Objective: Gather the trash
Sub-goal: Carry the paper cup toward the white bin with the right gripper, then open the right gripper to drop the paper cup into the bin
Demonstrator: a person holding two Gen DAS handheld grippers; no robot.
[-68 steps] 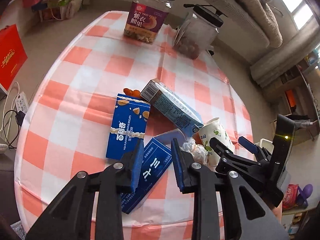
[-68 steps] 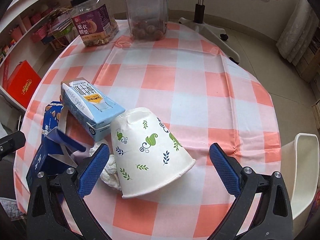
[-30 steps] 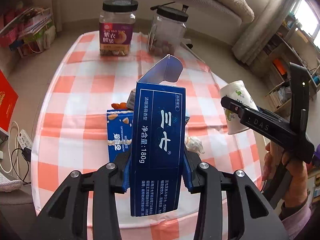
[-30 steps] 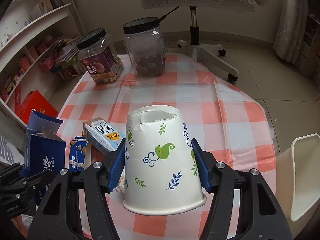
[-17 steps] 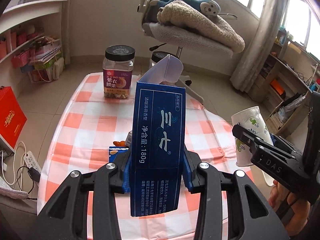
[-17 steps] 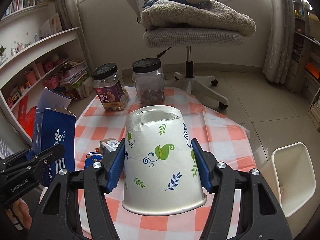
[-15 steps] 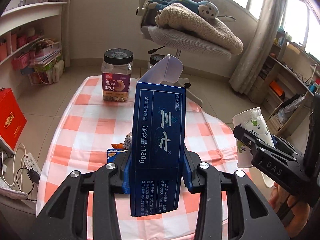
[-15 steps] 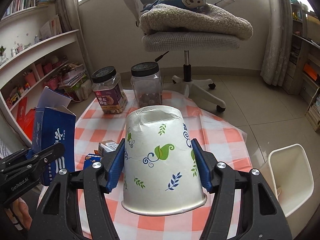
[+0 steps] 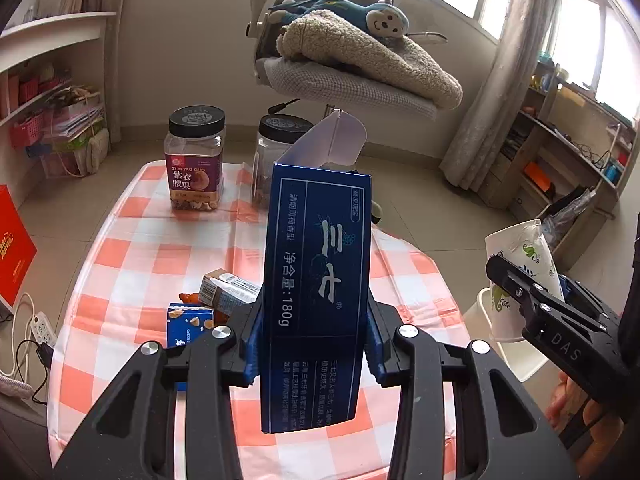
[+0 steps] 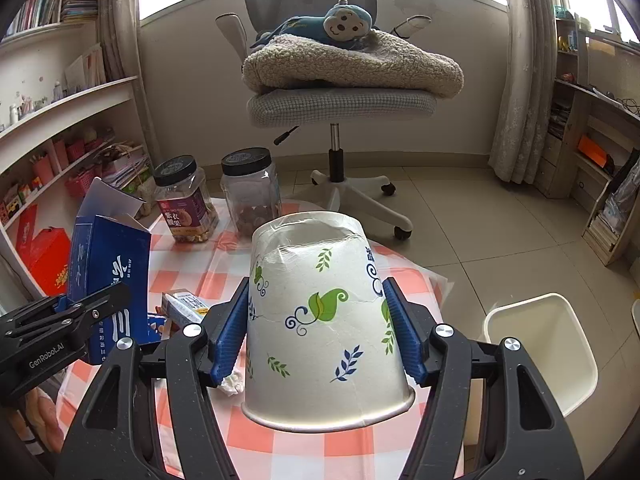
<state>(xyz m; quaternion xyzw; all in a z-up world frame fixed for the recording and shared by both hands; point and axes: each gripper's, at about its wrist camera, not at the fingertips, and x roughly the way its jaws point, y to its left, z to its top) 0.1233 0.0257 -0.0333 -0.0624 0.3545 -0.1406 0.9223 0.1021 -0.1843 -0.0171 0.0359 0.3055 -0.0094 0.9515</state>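
Observation:
My left gripper (image 9: 314,344) is shut on a tall dark blue carton (image 9: 316,280) with its top flap open, held upright above the table. The same carton (image 10: 108,280) shows at the left of the right wrist view. My right gripper (image 10: 320,332) is shut on an upside-down white paper cup (image 10: 324,320) printed with green and blue leaves; the cup (image 9: 520,256) also shows at the right edge of the left wrist view. A white waste bin (image 10: 540,352) stands on the floor to the right of the table.
On the checked tablecloth (image 9: 132,264) lie a light blue milk carton (image 9: 226,288), a blue biscuit box (image 9: 188,322) and a crumpled tissue (image 10: 232,384). Two black-lidded jars (image 9: 195,160) (image 10: 250,196) stand at the far edge. An office chair (image 10: 340,100) with a blanket stands behind.
Both grippers have risen with the carton and the cup, and the views have tilted up, so the table sits lower and the chair and window show more.

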